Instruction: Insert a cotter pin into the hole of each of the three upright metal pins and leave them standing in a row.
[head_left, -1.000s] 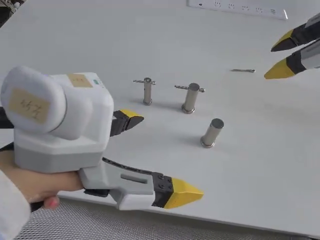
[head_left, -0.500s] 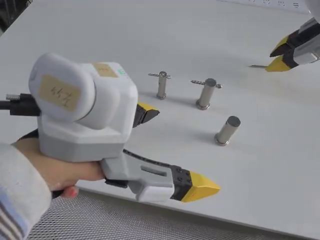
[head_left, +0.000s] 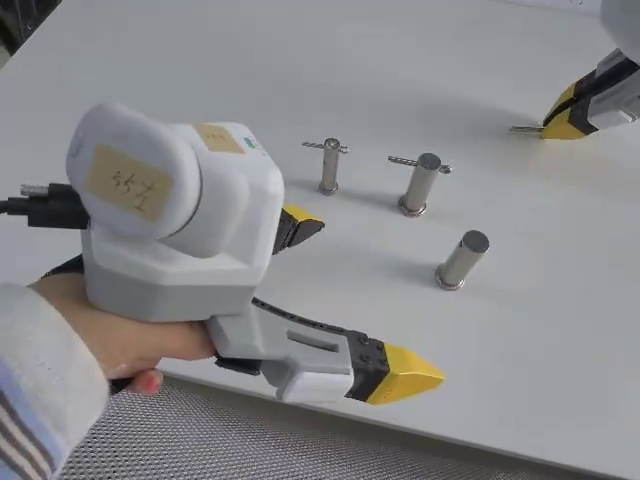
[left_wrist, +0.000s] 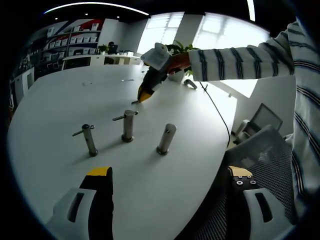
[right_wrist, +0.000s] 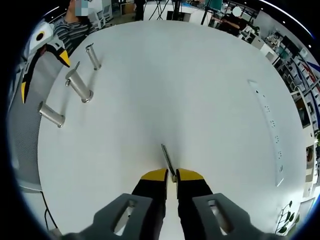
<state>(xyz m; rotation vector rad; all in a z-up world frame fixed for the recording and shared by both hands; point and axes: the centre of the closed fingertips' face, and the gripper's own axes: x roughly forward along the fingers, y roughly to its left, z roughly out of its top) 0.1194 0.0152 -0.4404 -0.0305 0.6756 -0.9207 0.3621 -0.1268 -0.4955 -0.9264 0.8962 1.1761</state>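
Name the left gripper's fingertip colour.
Yellow; fingertips of the left gripper show best in head view.

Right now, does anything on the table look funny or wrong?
One thing: the bare metal pin has no cotter pin through its top, while the left pin and middle pin do. The loose cotter pin lies flat on the table, pinched by the right hand-held gripper. Nothing looks tipped or broken.

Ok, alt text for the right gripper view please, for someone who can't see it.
The right gripper is shut on one end of a cotter pin lying on the white table. At upper left stand three metal pins, two already holding cotter pins, with the left gripper beyond them.
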